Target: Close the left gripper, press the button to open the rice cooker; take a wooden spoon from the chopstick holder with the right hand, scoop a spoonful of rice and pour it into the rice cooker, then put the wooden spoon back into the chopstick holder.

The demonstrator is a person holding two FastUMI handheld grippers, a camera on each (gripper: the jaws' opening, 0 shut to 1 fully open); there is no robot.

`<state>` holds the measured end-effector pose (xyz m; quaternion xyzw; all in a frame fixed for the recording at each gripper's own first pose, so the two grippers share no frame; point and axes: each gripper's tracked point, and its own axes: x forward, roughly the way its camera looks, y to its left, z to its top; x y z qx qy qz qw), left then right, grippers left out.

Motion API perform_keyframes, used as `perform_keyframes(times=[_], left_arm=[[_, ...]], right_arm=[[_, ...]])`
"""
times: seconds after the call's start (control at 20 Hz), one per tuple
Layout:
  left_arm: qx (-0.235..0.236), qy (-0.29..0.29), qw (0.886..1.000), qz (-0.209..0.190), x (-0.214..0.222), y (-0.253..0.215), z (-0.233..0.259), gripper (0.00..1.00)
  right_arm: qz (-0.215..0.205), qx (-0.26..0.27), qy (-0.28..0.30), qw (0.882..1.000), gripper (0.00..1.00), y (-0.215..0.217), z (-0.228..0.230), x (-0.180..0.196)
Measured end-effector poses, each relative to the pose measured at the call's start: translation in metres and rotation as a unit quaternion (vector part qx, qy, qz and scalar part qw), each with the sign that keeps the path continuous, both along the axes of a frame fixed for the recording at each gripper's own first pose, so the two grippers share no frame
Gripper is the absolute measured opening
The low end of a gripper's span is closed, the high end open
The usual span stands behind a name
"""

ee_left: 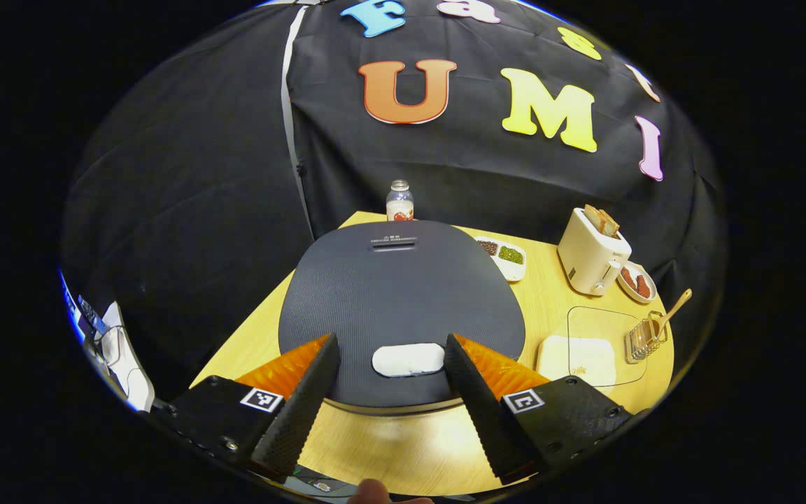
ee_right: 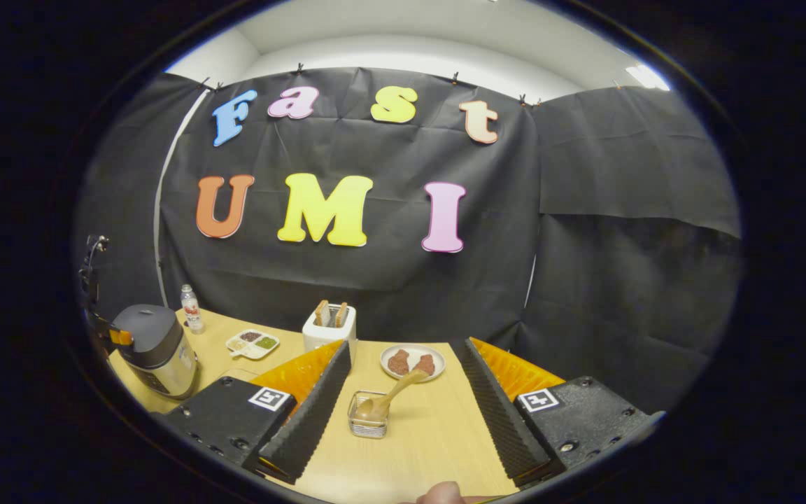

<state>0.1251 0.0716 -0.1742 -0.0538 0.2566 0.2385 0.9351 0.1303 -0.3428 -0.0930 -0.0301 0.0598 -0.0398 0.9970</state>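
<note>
Left gripper (ee_left: 392, 364): hanging right over the cooker (ee_left: 403, 308), fingers spread wide, gripping nothing.
Button (ee_left: 408, 359): the pale pad at the near edge of the lid, sitting squarely between the two fingers, with neither finger on it.
Cooker: lid down and closed; in the right gripper view it stands at the far left end of the table (ee_right: 438, 434), with a gripper at its far side.
Right gripper (ee_right: 403, 392): open too, nothing held, aimed at the holder (ee_right: 368, 423).
Holder: a small wire basket on the table between the right fingers, clear of both; in the left gripper view it sits at the right edge.
Spoon (ee_right: 390, 400): standing in the holder, handle leaning up and to the right.
Rice tray (ee_left: 576, 358): a pale tray right of the cooker, just left of the holder.
Also on the table: toaster (ee_right: 329, 329) with bread, plate (ee_right: 413, 362) beside it, divided dish (ee_right: 252, 344), bottle (ee_left: 399, 201) behind the cooker.
</note>
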Motion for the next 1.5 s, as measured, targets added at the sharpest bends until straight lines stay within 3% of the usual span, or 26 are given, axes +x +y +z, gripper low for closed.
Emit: perform_keyframes(times=[0.3,0.45,0.8,1.05,1.5], left_arm=[[0.008,0.000,1.000,0.028,0.004,0.001,0.004,0.98],[0.012,-0.012,0.998,0.064,0.005,0.004,0.015,0.95],[0.096,-0.091,0.991,0.032,0.005,-0.045,0.100,0.95],[0.091,-0.183,0.979,-0.014,-0.014,-0.102,0.163,0.98],[0.105,-0.285,0.946,-0.108,-0.125,-0.183,0.229,0.95]], right_arm=[[0.038,0.023,-0.002,0.999,1.00,-0.002,-0.010,0.035],[0.055,0.036,0.003,0.998,1.00,-0.003,-0.023,0.054],[0.097,0.059,-0.003,0.994,1.00,0.016,-0.022,0.071],[0.104,0.054,-0.037,0.992,1.00,0.030,0.009,0.034],[0.095,0.046,-0.088,0.991,1.00,0.059,0.065,-0.106]])
